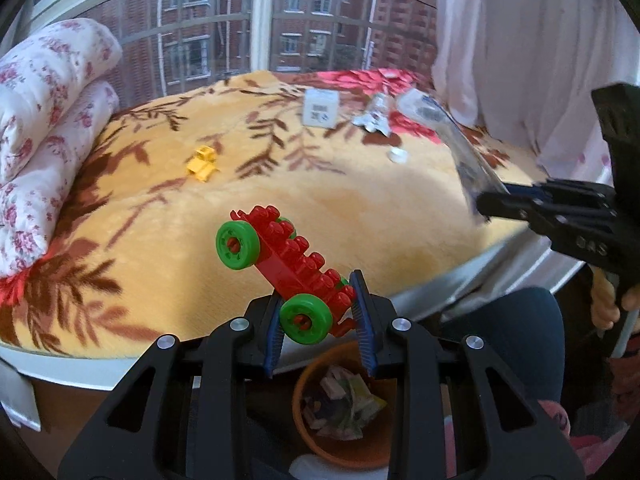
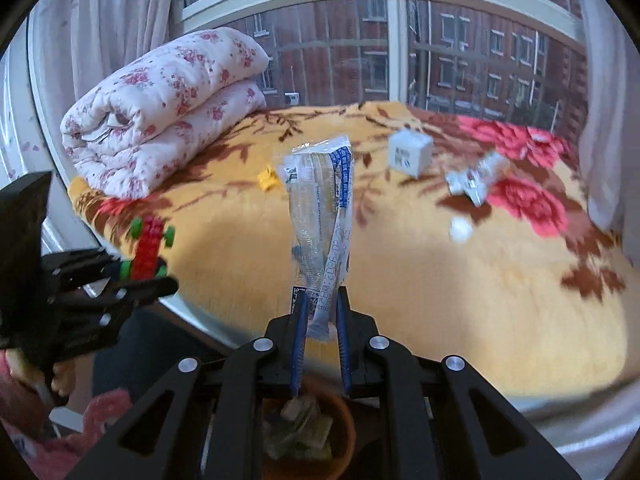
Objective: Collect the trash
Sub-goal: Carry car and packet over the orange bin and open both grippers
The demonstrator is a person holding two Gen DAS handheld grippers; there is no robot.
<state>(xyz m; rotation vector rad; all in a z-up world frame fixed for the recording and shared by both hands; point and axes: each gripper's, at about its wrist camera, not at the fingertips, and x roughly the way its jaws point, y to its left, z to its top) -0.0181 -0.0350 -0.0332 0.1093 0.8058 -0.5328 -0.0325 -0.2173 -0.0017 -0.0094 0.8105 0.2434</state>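
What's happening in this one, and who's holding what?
A person is clearing a bed with a tool in each hand. The left tool is shut on a red toy car with green wheels; the right tool is shut on a clear plastic wrapper. Both hang over an orange bin already holding scraps. A white box, crumpled wrapper, white cap and yellow toy remain on the blanket.

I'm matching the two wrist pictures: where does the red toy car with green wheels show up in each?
Left wrist: red toy car at centre bottom, clamped in the left gripper.
Right wrist: red toy car at the left edge, in that same gripper.
Shared landmark: white cube box on the blanket.
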